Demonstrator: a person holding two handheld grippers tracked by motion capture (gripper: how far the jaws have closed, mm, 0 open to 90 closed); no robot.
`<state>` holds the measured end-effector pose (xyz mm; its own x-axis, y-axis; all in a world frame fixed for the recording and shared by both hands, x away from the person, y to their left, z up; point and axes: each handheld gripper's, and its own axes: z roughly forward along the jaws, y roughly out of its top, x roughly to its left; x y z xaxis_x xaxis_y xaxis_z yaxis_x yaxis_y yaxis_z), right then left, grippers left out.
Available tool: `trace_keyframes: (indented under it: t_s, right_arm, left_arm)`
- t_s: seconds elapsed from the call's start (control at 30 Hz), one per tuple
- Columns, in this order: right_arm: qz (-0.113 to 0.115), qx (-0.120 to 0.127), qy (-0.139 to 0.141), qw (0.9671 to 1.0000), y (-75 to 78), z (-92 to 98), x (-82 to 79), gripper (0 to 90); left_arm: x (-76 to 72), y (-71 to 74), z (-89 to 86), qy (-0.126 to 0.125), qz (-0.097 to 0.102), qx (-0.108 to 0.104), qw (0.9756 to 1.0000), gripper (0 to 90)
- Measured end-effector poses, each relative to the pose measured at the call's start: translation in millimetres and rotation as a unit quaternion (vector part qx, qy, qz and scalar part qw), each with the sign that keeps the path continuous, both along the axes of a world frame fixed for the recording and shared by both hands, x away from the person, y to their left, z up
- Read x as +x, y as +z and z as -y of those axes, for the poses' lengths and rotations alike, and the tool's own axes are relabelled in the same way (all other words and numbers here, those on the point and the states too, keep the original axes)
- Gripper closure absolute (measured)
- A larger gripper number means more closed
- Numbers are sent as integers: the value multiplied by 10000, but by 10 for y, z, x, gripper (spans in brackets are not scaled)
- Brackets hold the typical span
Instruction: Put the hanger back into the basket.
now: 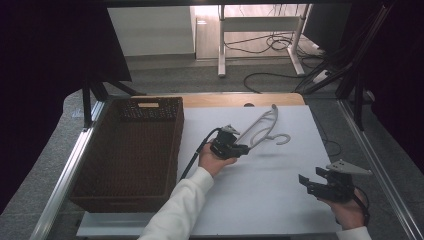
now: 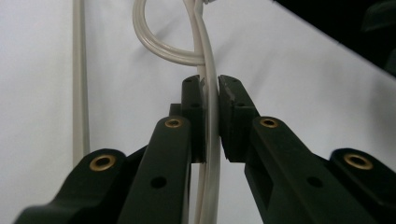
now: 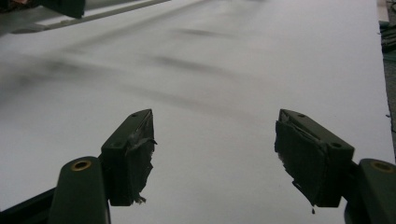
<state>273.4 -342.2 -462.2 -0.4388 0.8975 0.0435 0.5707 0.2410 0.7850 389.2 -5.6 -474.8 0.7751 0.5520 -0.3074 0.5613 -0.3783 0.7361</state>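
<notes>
We've got the left gripper (image 1: 243,148) clamped on the thin white plastic clothes hanger (image 1: 262,127), lifting it off the white worktop (image 1: 260,190) probably for the brown wicker basket (image 1: 131,150), while the right gripper (image 1: 306,182) idles jaws-wide.

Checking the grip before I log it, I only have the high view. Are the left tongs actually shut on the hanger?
Observer: Yes. In the left gripper view the left tongs pinch a thin white bar of the hanger between both pads.
Operator: Where on the hanger?
Observer: Just below a loop where the white rods curve round; the bar runs straight through the jaws.
Operator: Right tongs holding anything?
Observer: No. In the right gripper view the right tongs stand wide open with bare white table between the pads.
Operator: Pads ok?
Observer: The right pads have frayed, peeling black covering.
</notes>
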Motion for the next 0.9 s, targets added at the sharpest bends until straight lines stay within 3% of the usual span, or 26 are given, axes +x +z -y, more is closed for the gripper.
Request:
trace_keyframes:
  t_s: [0.27, 0.5, 0.63, 0.9]
  right_arm:
    - [33, 19, -26, 10000, 7, 7, -3, 290]
    - [45, 18, -36, 10000, 13, 12, -7, 291]
    - [48, 20, -36, 10000, 16, 14, -8, 291]
    - [44, 40, -52, 10000, 17, 19, -8, 291]
  left_arm:
    - [-27, 211, -136, 156, -5, -546, 9984, 817]
    - [-48, 368, -220, 194, -18, -833, 9963, 816]
    - [-53, 421, -279, 206, -126, -1082, 9938, 817]
    - [-122, 565, -365, 205, -204, -1388, 9899, 817]
